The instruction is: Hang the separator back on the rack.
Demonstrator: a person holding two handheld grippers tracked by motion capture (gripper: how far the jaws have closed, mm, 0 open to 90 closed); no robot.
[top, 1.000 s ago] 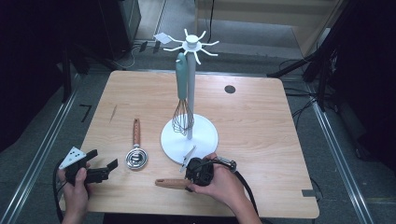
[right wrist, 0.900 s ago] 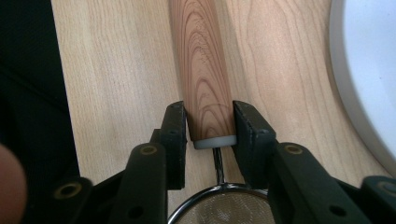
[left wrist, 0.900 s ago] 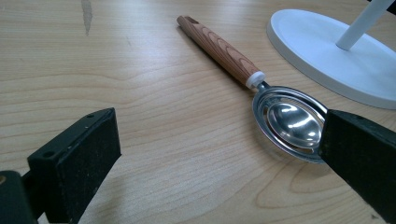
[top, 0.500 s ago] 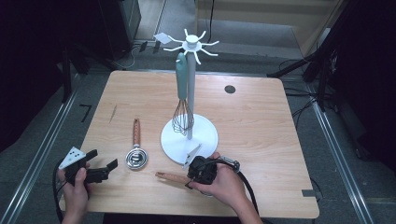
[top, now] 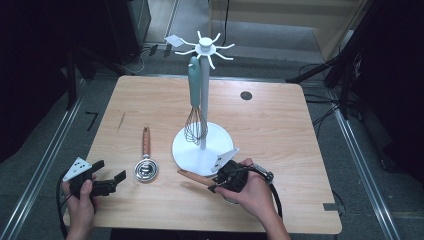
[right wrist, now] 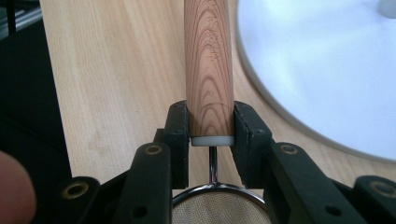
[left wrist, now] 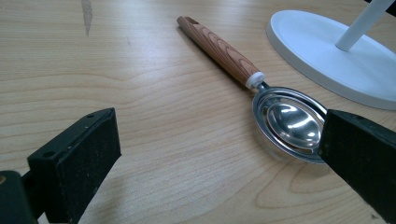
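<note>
Light wood table (top: 280, 130) on grey floor (top: 360, 150); dark equipment around edges; pale wooden platform (top: 280, 20) behind.

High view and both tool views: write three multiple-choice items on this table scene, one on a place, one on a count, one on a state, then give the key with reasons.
1. Where is the whisk?
A. Hanging from the white stand
B. Flat on the table
C. In the left tool

2. How many wooden-handled utensils are there?
A. One
B. Two
C. Four

3. What state is the right tool in?
A. Open over bare table
B. Shut on the strainer's wooden handle
C. Shut on the whisk

Key: 1 A, its teal handle hangs beside the stand's pole, wires down over the base. 2 B, the scoop lying on the table and the strainer in the right tool. 3 B, both pads press the handle just above its white collar, mesh below.
</note>
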